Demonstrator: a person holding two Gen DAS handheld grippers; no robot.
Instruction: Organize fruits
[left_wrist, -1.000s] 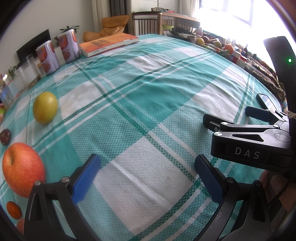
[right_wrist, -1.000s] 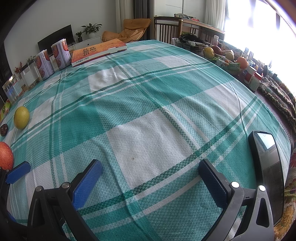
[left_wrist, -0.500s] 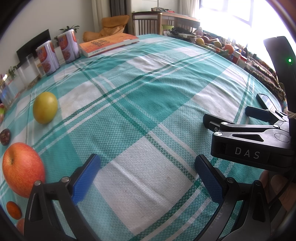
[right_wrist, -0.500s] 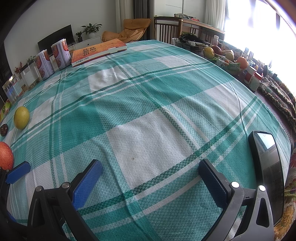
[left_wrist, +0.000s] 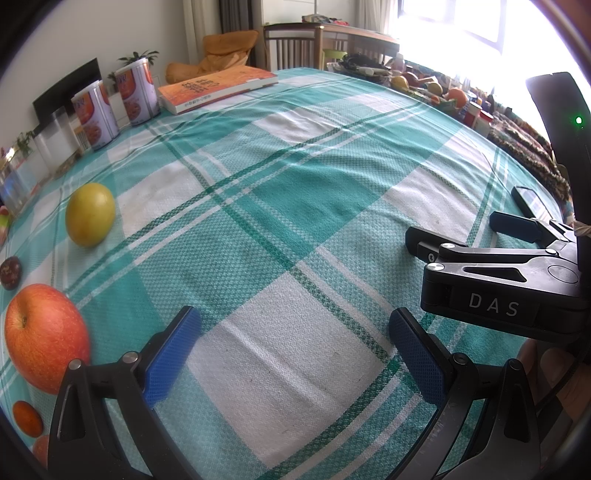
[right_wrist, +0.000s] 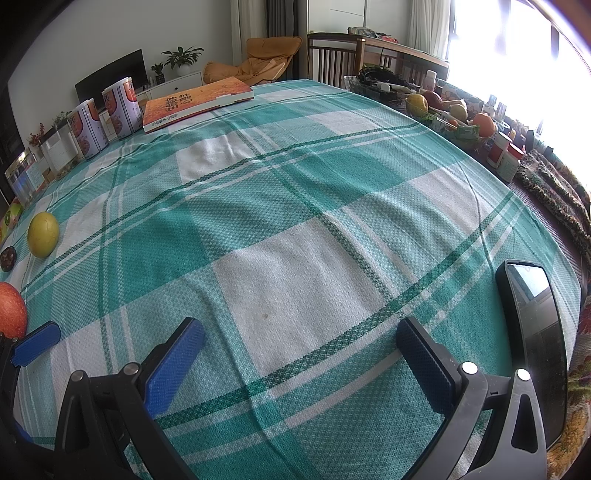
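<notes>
cut off: I get only part of the red apple (right_wrist: 11, 308) left of my right gripper (right_wrist: 299, 360) | two small orange fruits (left_wrist: 26, 419) clipped left of my left gripper (left_wrist: 295, 352) | too small: far fruit basket (right_wrist: 461, 129), contents unclear | phone (right_wrist: 535, 332) runs behind right finger

Checked tablecloth (right_wrist: 295, 206) carries apple (left_wrist: 44, 338), yellow fruit (left_wrist: 89, 214), book (right_wrist: 195, 101), cans (right_wrist: 105, 116).

A red apple (left_wrist: 46, 338) sits stem-up on the table's left side, a yellow round fruit (left_wrist: 89, 214) beyond it, a small dark fruit (left_wrist: 10, 272) between them, and small oranges (left_wrist: 27, 419) nearest.
</notes>
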